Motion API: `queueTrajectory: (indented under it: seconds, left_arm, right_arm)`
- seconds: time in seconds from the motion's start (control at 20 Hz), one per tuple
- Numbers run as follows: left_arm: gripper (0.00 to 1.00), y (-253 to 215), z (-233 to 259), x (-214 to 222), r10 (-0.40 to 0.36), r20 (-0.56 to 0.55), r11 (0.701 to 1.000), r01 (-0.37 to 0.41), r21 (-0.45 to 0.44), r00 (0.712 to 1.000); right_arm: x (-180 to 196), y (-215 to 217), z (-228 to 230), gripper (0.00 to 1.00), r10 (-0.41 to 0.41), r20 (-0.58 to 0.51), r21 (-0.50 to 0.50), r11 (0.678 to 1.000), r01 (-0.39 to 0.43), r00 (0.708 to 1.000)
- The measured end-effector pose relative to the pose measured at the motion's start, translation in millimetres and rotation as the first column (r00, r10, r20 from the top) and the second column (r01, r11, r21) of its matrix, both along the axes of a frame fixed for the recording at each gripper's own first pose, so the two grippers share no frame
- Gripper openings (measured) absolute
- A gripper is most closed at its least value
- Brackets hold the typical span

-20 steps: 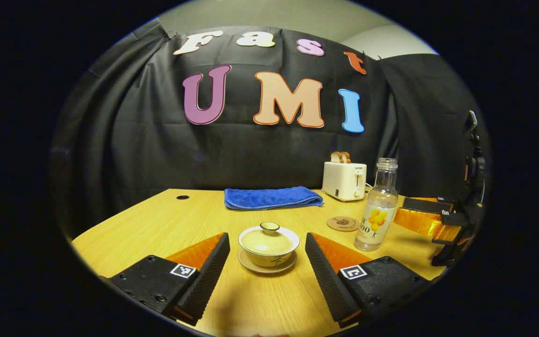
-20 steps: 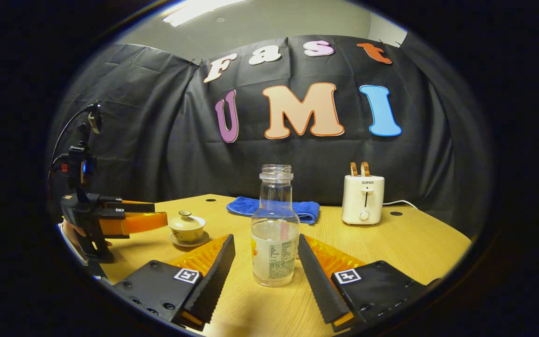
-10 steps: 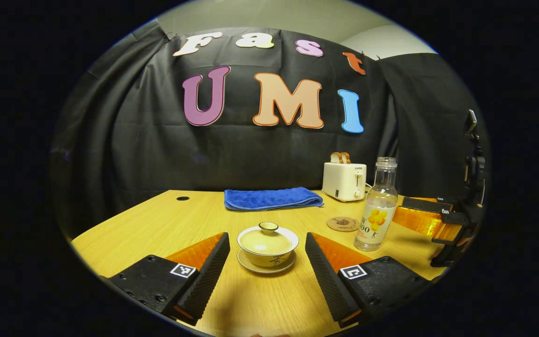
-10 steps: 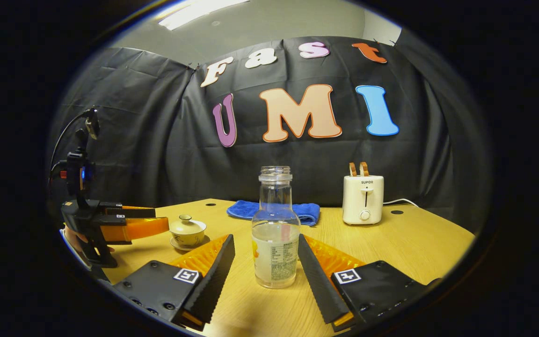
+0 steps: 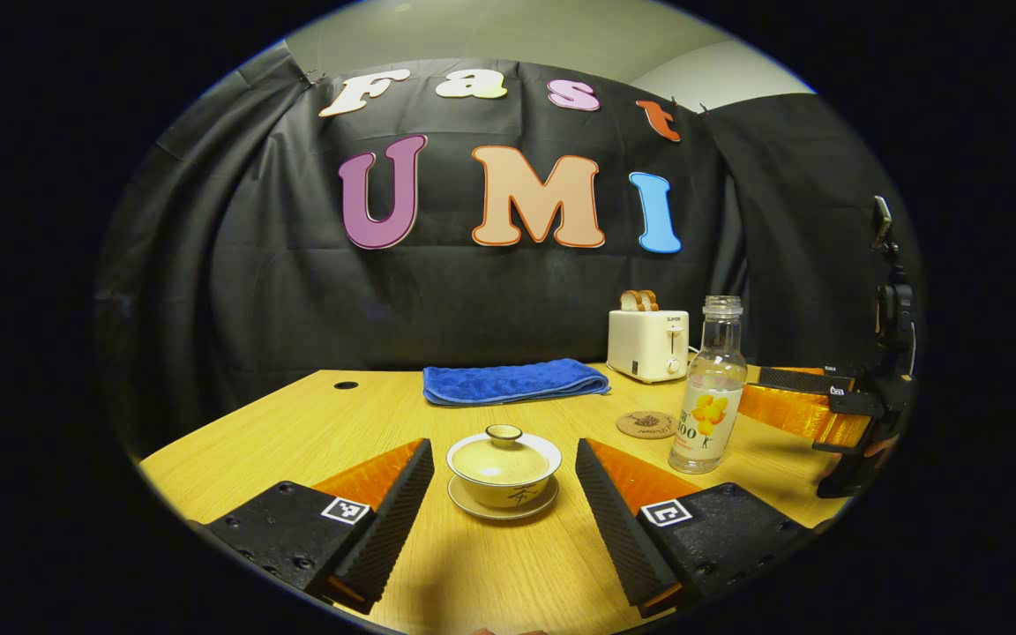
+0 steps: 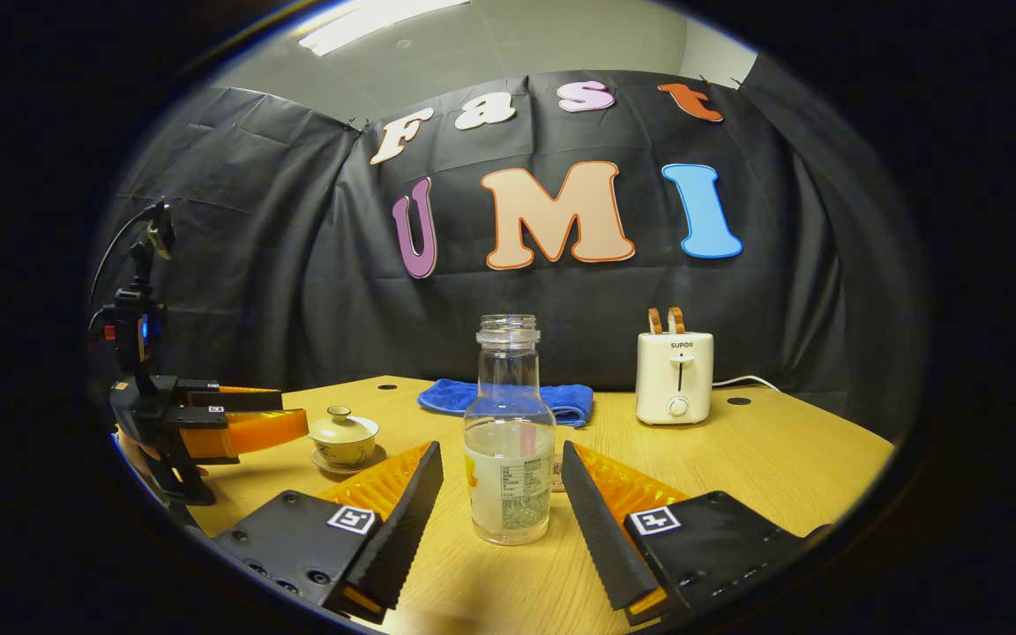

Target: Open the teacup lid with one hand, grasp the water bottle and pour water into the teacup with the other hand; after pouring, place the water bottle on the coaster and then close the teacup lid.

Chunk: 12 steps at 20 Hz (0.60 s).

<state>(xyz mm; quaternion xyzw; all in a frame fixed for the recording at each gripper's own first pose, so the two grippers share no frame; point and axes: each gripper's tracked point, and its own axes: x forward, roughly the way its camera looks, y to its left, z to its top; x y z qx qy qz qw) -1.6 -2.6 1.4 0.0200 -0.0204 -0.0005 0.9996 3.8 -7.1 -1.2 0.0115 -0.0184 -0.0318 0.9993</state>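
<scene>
Left gripper [image 5: 504,472], jaws wide apart, flanks the lidded teacup [image 5: 504,463] at lower centre, untouched. Right gripper [image 6: 502,481], jaws equally wide, brackets the upright bottle [image 6: 509,445] without contact.

A black cloth [image 6: 296,265] hangs in folds as the back wall, with a pale ceiling [image 6: 508,40] and a bright light strip [image 6: 376,12] above it. In front stands a light wooden table [image 6: 790,459] with small round holes near its far edge; a blue towel [image 5: 512,379] and a white toaster [image 6: 674,377] sit there.
</scene>
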Motion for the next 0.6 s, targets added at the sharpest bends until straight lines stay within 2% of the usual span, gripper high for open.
queueTrajectory:
  seconds: [0.2,0.25,0.35,0.5,0.55,0.6]
  left_arm:
    - [0.95,1,-1,10,0.007,-0.012,1.0,-0.006,0.002,1.0]
    - [0.95,2,-1,13,0.009,-0.014,1.0,-0.009,0.002,1.0]
    - [0.95,3,-2,22,0.007,-0.023,1.0,-0.007,0.002,1.0]
    - [0.95,7,-3,34,0.012,-0.041,1.0,-0.012,-0.003,0.999]
    - [0.95,8,-4,40,0.01,-0.043,1.0,-0.011,-0.004,0.999]
    - [0.95,8,-3,44,0.006,-0.048,1.0,-0.006,-0.005,0.999]
  right_arm:
    - [0,-3,1,0.88,-0.02,-0.001,0.0,1.0,0.02,1.0]
    - [0,-2,1,0.84,-0.02,0.0,-0.001,1.0,0.02,1.0]
    - [0,-2,0,0.92,-0.02,-0.001,0.0,1.0,0.02,1.0]
    - [0,-1,1,0.84,-0.009,-0.001,0.001,1.0,0.009,1.0]
    - [0,0,0,0.92,-0.003,-0.002,0.0,1.0,0.003,1.0]
    - [-1,0,1,0.84,-0.001,0.0,-0.001,1.0,0.001,1.0]
